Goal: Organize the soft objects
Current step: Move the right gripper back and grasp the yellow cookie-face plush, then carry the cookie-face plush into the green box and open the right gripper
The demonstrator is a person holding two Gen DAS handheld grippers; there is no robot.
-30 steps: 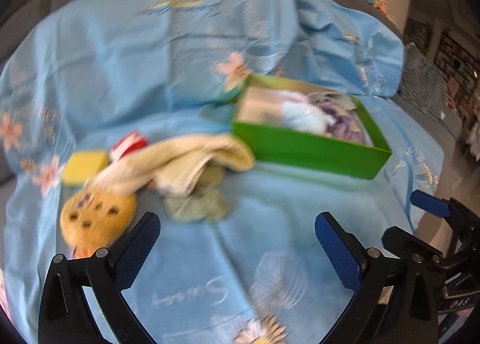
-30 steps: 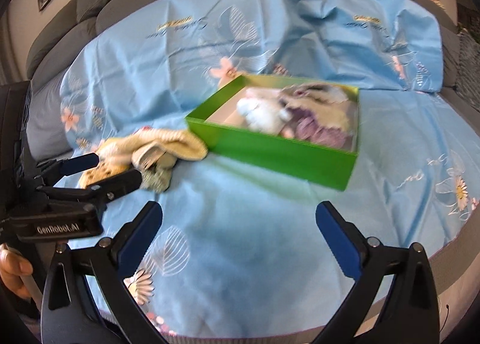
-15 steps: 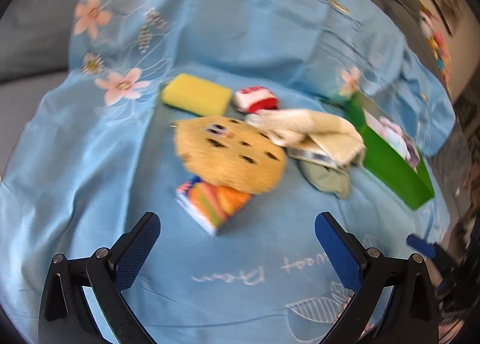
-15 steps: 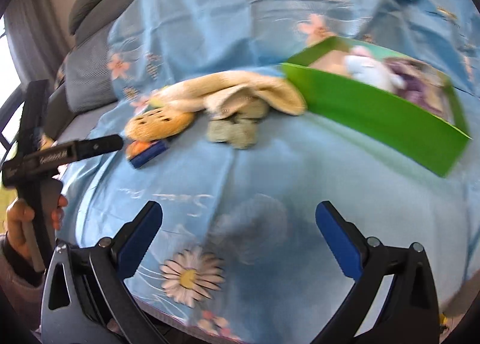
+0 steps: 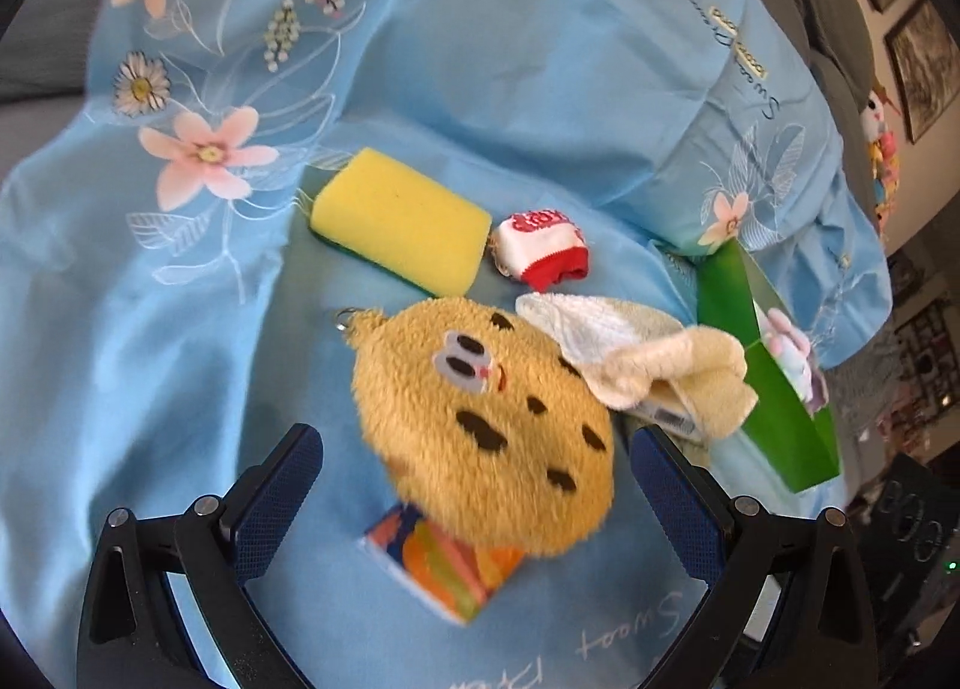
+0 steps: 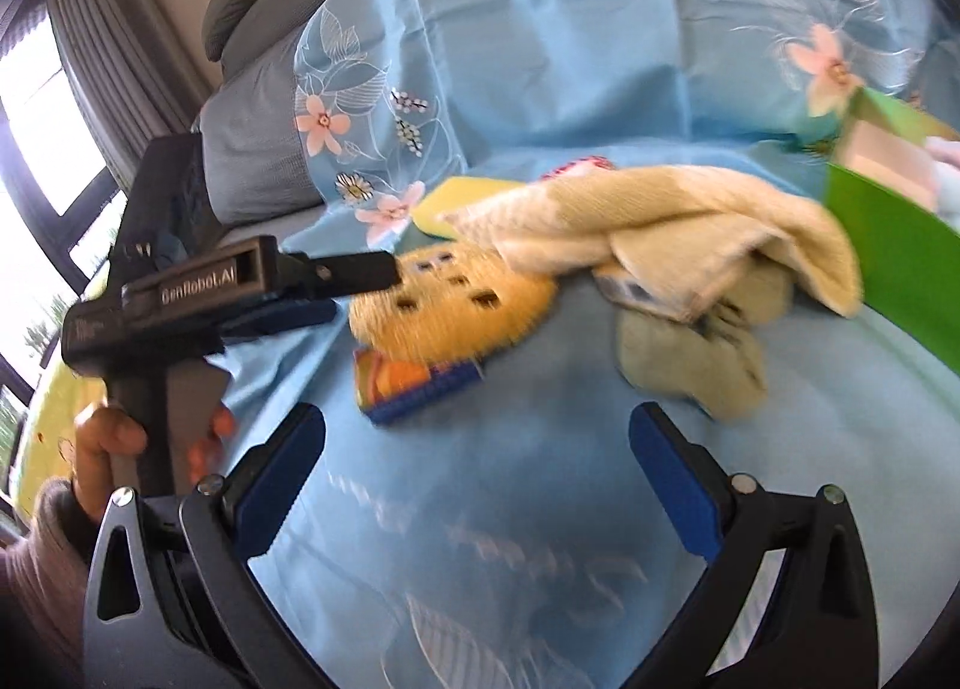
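A light blue flowered sheet [image 5: 540, 89] covers a grey couch, with soft things scattered across it. Starting at the left of the left wrist view, a yellow sponge [image 5: 399, 221] lies flat on the sheet; just to its right sits a small red and white fabric item [image 5: 543, 248]. Below them, in the middle, a round tan plush cookie [image 5: 486, 419] with dark spots and a small face rests partly on top of an orange, striped packet [image 5: 450, 566]. To the right, a cream towel [image 5: 648, 359] lies crumpled, its edge touching the plush. Farthest right stands a green box [image 5: 774, 419] holding pale plush items.

The left gripper [image 5: 474, 485] hovers low over the plush cookie, its blue-padded fingers spread wide on either side of it — gripping nothing.

In the right wrist view, from the left: a hand [image 6: 108, 449] grasps the handle of the left gripper, whose tips reach toward the cookie. Right of the cookie, the towel drapes over a greenish plush toy [image 6: 696, 365]. The right gripper [image 6: 477, 461] hangs above bare sheet — fingers spread wide, empty.
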